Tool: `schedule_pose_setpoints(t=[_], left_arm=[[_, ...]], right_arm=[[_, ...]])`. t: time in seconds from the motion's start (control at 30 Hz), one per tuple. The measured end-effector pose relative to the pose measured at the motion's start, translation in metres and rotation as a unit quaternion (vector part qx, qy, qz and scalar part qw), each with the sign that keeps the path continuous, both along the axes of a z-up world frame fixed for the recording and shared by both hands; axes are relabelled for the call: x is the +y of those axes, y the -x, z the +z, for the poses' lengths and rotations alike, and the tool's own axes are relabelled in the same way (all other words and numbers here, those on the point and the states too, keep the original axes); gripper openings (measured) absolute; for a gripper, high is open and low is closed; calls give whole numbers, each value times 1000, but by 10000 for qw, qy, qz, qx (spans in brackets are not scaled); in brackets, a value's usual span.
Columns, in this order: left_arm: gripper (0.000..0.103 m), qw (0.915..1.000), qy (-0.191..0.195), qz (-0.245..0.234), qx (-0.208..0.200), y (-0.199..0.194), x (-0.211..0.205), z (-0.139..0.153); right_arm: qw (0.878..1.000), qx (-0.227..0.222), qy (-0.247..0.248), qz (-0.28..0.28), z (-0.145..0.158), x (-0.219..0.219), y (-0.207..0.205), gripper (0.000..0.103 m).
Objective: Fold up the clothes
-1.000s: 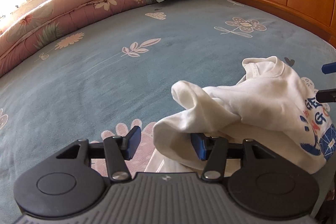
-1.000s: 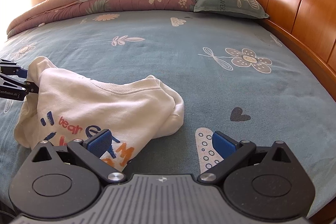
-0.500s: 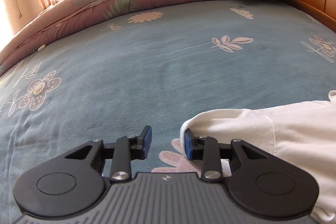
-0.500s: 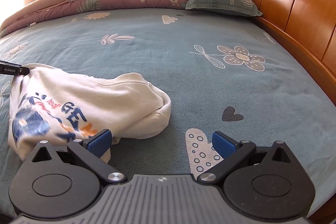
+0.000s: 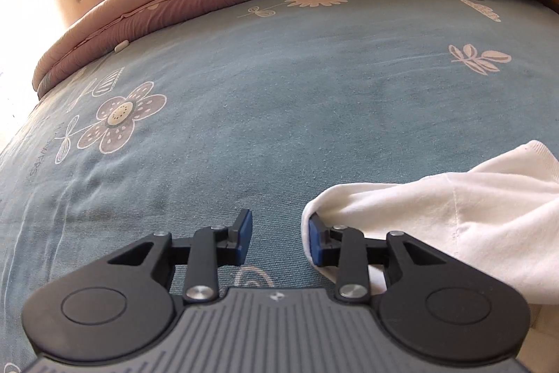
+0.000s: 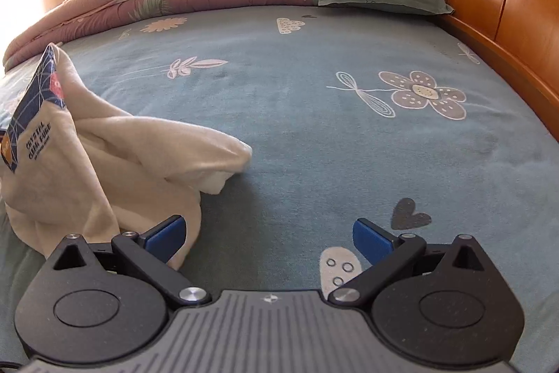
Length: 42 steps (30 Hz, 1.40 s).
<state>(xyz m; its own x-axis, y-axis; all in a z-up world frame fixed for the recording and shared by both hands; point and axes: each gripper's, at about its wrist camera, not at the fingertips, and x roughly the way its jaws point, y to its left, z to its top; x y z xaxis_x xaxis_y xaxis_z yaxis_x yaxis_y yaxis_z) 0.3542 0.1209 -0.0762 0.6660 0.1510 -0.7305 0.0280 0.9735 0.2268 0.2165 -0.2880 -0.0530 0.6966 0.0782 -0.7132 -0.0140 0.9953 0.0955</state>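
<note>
Presently: one cream sweatshirt (image 6: 115, 156), crumpled, navy print, on bed (image 6: 314, 135). Two hand-held grippers: left hand-held gripper (image 5: 279, 242) just narrowed, gapped, cuff draping one finger; right hand-held gripper (image 6: 267, 238) wide open.

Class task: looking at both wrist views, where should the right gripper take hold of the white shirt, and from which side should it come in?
Grip the white shirt at the loose hem fold beside the right gripper, approaching from the bare blue sheet toward the cloth. That edge lies low and free, while the rest is bunched and lifted on the far side.
</note>
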Motion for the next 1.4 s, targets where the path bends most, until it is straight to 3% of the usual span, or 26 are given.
schedule_pose_setpoints(t=[0.17, 0.37, 0.47, 0.57, 0.7, 0.77, 0.97, 1.07, 1.17, 1.27, 1.4], left_arm=[[35, 10000, 78, -7, 46, -1, 3, -2], [35, 9999, 54, -15, 98, -3, 4, -4], [36, 9999, 68, -21, 118, -2, 5, -5], [36, 9999, 85, -24, 108, -1, 6, -6], [36, 9999, 89, -38, 93, -1, 6, -8], [36, 9999, 122, -22, 92, -2, 7, -8], [36, 9999, 106, -14, 101, -3, 6, -9], [36, 9999, 104, -29, 106, -3, 6, -9], [36, 9999, 97, -41, 97, -2, 6, -10], [36, 9998, 169, -34, 107, 0, 8, -8], [36, 9997, 201, -63, 121, 4, 11, -4]], right_arm=[[9971, -82, -712, 265, 14, 10, -24, 103], [9907, 376, -762, 1058, 2, 71, -44, 103], [9842, 229, -736, 1593, 5, 91, -32, 103], [9896, 65, -583, 1312, 7, 79, -25, 103], [9880, 251, -1262, 854, 4, 41, -29, 103], [9828, 392, -1448, 1073, 3, 39, -31, 103], [9713, 752, -1096, 1974, -6, 101, -25, 103], [9710, 521, -632, 2246, -4, 120, -13, 103], [9812, 342, -499, 1831, -4, 107, -18, 103], [9949, 83, -41, 1006, -6, 82, -34, 103], [9998, 5, 199, -45, -7, 38, -48, 103]])
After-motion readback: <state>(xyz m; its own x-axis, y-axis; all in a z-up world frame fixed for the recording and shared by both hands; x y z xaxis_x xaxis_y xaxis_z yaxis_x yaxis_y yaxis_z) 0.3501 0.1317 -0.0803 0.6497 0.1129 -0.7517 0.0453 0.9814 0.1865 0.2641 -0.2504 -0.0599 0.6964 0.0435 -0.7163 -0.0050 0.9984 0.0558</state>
